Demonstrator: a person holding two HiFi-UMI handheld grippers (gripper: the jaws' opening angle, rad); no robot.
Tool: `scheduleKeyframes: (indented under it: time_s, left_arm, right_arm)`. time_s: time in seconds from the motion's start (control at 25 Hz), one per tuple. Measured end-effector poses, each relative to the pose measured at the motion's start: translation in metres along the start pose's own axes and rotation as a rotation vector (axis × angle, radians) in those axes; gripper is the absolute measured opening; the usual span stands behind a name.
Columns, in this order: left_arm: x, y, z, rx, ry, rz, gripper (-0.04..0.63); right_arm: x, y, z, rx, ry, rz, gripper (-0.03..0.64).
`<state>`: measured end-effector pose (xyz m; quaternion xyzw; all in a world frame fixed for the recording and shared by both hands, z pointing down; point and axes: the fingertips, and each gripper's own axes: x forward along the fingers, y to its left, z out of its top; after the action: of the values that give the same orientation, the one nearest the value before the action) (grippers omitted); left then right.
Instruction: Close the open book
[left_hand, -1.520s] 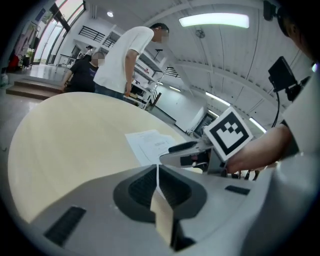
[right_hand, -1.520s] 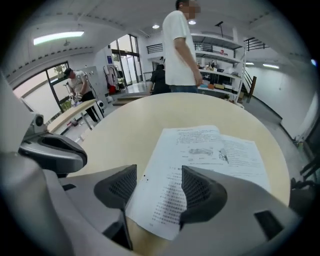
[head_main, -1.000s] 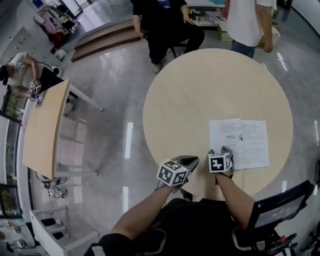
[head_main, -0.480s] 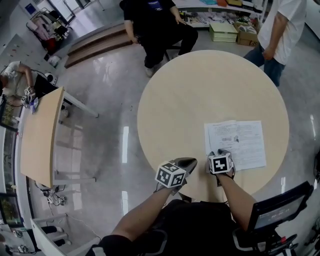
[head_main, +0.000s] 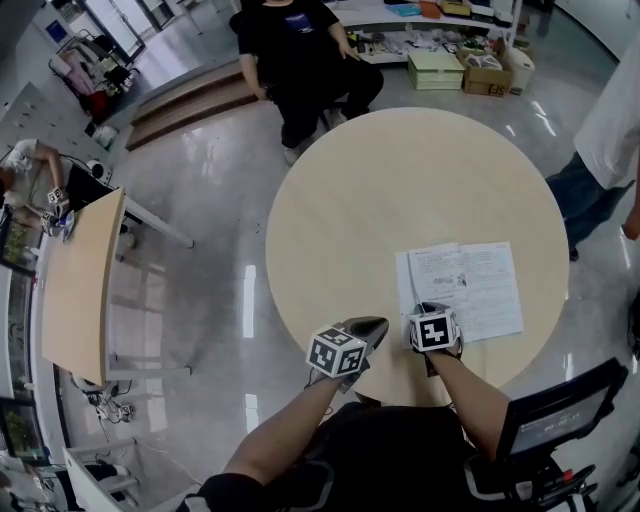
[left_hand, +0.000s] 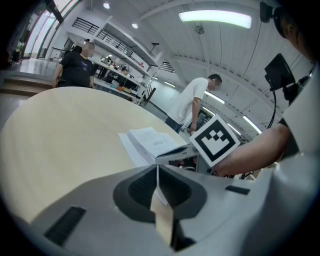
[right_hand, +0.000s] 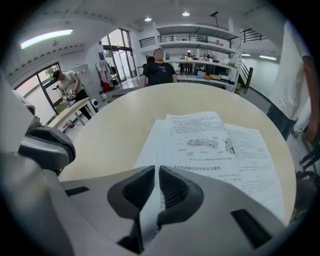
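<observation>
Book (head_main: 462, 288) lying open and flat, printed pages up, on the near right part of the round pale-wood worktop (head_main: 400, 170), close to its near rim. The left-hand page carries a small line drawing among the text.

At the book's near left corner sit the right tongs (right_hand: 156, 172), tilted steeply down. Their jaws have just been closing and now stand almost together, with only a thin slit left. The white edge of the left-hand leaf runs into that slit (the pads seem to pinch it, though how many leaves they have I cannot tell).

Just to the left, apart from the book, the left tongs (left_hand: 157, 169) hover over the worktop's near rim. Their jaws are pressed together with nothing held between them.

Beyond the worktop a person in black (head_main: 300, 50) sits facing it, and a person in a white top (head_main: 612, 120) stands at the right. A second, narrower table (head_main: 80, 275) stands well off to the left on the glossy grey floor (head_main: 215, 190). A dark chair back (head_main: 555, 415) shows at the near right.
</observation>
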<state>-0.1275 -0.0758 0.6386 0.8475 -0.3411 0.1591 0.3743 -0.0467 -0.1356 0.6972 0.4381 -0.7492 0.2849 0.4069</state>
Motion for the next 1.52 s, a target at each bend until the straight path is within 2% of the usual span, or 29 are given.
scheduleKeyframes:
  time_s: [0.16, 0.48, 0.76, 0.96, 1.12, 1.32, 1.52]
  left_arm:
    - [0.014, -0.004, 0.006, 0.014, -0.001, -0.005, -0.003]
    - [0.040, -0.038, 0.034, 0.061, -0.001, -0.033, -0.003]
    - [0.065, -0.062, 0.049, 0.089, 0.017, -0.044, -0.003]
    - [0.080, -0.075, 0.055, 0.102, 0.023, -0.053, -0.002]
    - [0.091, -0.088, 0.064, 0.106, 0.036, -0.046, -0.002]
    - [0.122, -0.087, 0.081, 0.086, 0.030, -0.028, -0.002]
    - [0.113, -0.083, 0.074, 0.080, 0.042, 0.004, -0.003]
  right_arm:
    - [-0.011, -0.008, 0.008, 0.012, -0.032, 0.018, 0.031]
    - [-0.066, -0.045, 0.027, 0.073, -0.127, 0.065, 0.029]
    - [-0.105, -0.095, 0.031, 0.168, -0.192, 0.116, 0.029]
    - [-0.124, -0.136, 0.028, 0.275, -0.246, 0.151, 0.029]
    - [-0.131, -0.176, 0.018, 0.372, -0.267, 0.217, 0.029]
    - [-0.110, -0.239, 0.005, 0.468, -0.300, 0.315, 0.031]
    - [-0.098, -0.257, -0.022, 0.542, -0.282, 0.388, 0.031]
